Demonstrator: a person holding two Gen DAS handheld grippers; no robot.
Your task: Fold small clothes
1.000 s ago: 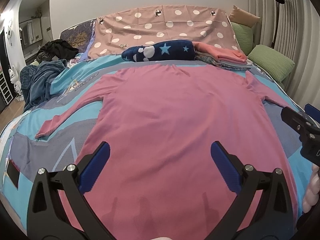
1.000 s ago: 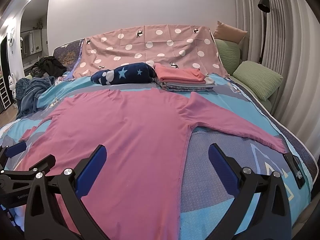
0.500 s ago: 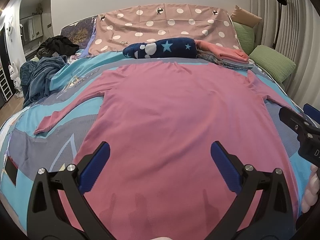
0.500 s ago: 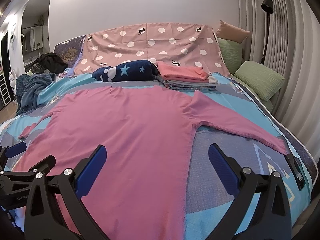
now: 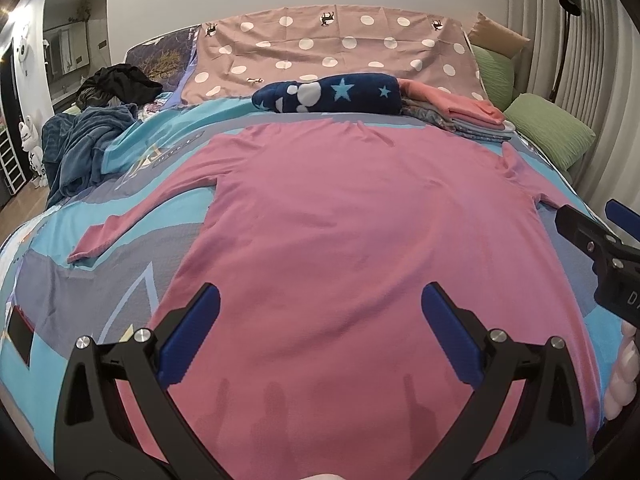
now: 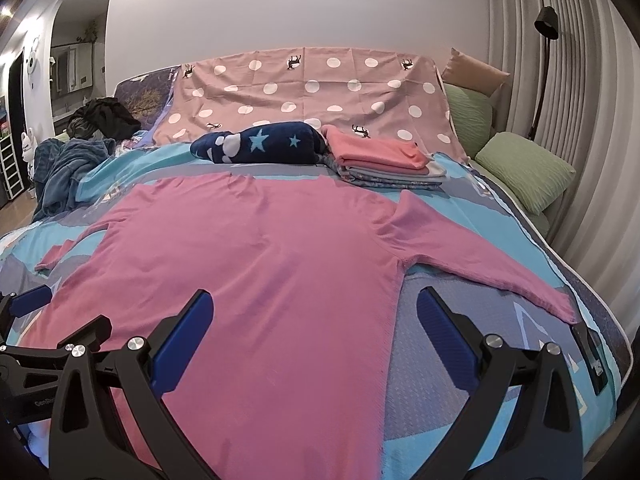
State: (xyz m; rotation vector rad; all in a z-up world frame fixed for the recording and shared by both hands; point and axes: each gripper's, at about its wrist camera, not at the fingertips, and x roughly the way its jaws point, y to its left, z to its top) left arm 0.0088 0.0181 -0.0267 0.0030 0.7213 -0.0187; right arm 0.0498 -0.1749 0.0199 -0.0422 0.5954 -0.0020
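Pink long-sleeved shirt [image 5: 360,232] spread flat on the bed cover [image 5: 80,288], both sleeves out to the sides, neck toward the headboard. Left gripper [image 5: 320,332] above the hem, fingers spread wide, nothing between them. Right gripper [image 6: 314,328] spread wide too, empty, above the shirt's right edge, one finger over pink cloth and the other over bare cover. Beyond the collar, a dark blue star blanket [image 6: 260,146] rolled up, touching a stack of folded clothes [image 6: 384,162]. Green pillows [image 6: 524,170] along the right side. Rumpled blue blanket [image 5: 80,144] at far left.
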